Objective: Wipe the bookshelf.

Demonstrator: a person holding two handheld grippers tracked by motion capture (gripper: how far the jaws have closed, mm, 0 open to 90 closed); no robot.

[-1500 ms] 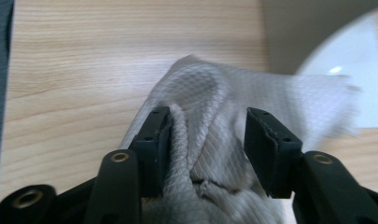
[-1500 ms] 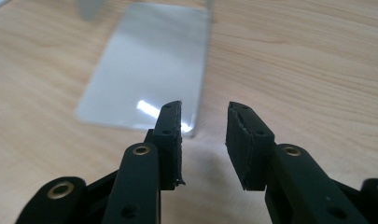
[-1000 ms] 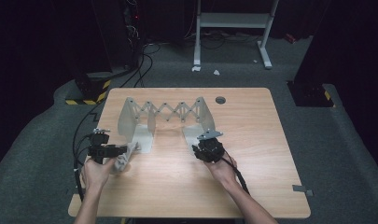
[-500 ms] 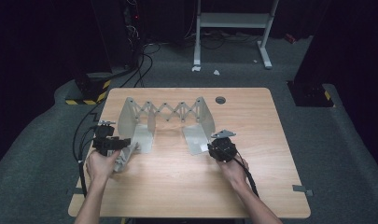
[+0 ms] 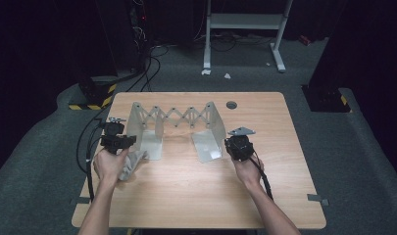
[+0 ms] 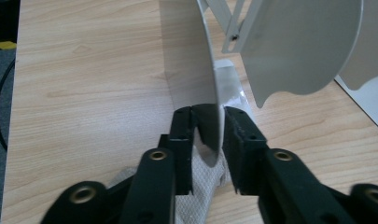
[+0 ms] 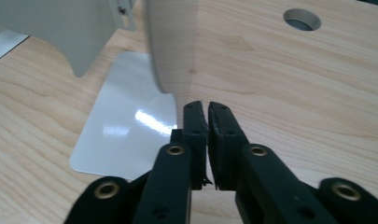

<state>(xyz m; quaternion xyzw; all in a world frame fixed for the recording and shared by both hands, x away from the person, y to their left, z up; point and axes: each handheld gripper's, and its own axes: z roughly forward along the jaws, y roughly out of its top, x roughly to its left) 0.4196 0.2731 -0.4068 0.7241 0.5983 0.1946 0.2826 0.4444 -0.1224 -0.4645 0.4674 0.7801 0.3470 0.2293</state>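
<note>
The work in hand is on a grey metal folding rack [image 5: 174, 127] standing toward the back of the counter [image 5: 186, 196], nearer its left corner than its right, with a scissor lattice joining two upright end plates. Each end plate has a flat foot lying on the counter toward the person.

The left tool [image 6: 209, 122] stands with its jaws set on either side of the lower edge of the left end plate [image 6: 196, 70]; there is still a little room at the pads, so I read it as closing on the plate rather than clamped hard. A white cloth [image 6: 203, 186] lies under this tool, bunched by the person's left hand [image 5: 110, 166]. The right tool [image 7: 206, 116] has its jaws pressed together on nothing, its tips just short of the lower corner of the right end plate [image 7: 170, 51], beside the shiny foot [image 7: 126, 135].

To do this step well, the left tool should bite squarely across the thin plate edge, not at a slant, since smooth sheet metal is likely to slip. The right tool probably needs to spread before it can take its plate. Moving both ends evenly, along the line of the lattice, should keep the rack from twisting or tipping.

No container is on the counter, and the rack's slots hold nothing.
</note>
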